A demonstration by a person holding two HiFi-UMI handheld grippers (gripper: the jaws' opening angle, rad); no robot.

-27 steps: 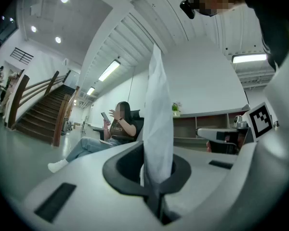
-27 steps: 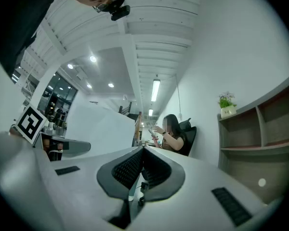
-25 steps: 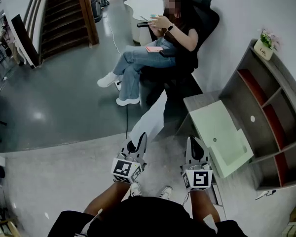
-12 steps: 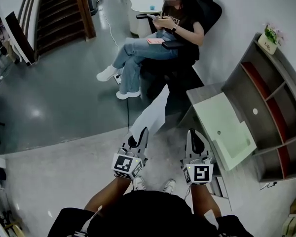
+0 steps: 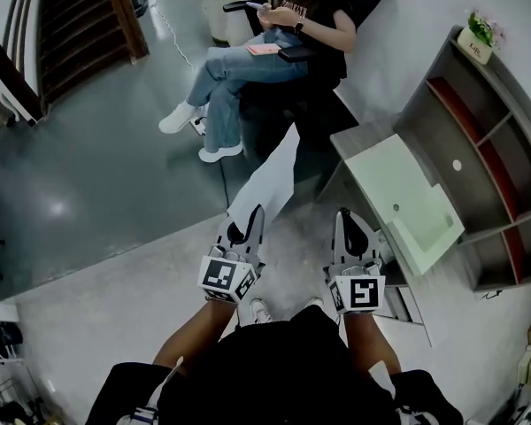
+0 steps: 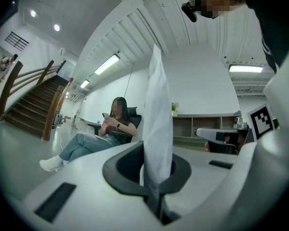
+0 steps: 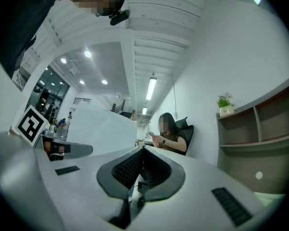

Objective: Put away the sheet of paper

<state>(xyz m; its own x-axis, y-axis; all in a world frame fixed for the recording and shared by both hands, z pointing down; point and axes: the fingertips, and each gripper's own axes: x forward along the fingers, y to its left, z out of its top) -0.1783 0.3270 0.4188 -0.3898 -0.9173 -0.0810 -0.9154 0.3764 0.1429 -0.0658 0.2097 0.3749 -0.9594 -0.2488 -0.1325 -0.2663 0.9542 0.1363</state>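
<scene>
A white sheet of paper (image 5: 270, 177) stands upright, pinched at its lower edge by my left gripper (image 5: 253, 216), which is shut on it. In the left gripper view the sheet (image 6: 157, 124) rises edge-on from between the closed jaws of the left gripper (image 6: 151, 150). My right gripper (image 5: 343, 218) is held level beside it, a little to the right; its jaws meet with nothing between them. From the right gripper view the sheet (image 7: 103, 129) shows as a broad white face to the left of the right gripper (image 7: 143, 149).
A grey desk (image 5: 354, 140) with a pale green mat (image 5: 407, 197) stands ahead on the right, against a grey shelf unit (image 5: 482, 131) topped by a small potted plant (image 5: 480, 32). A person sits in a black chair (image 5: 354, 11) straight ahead. A staircase (image 5: 71, 34) rises at far left.
Both grippers have moved forward together, the paper still held in the left one. The desk and the seated person now lie higher and closer in the head view.
</scene>
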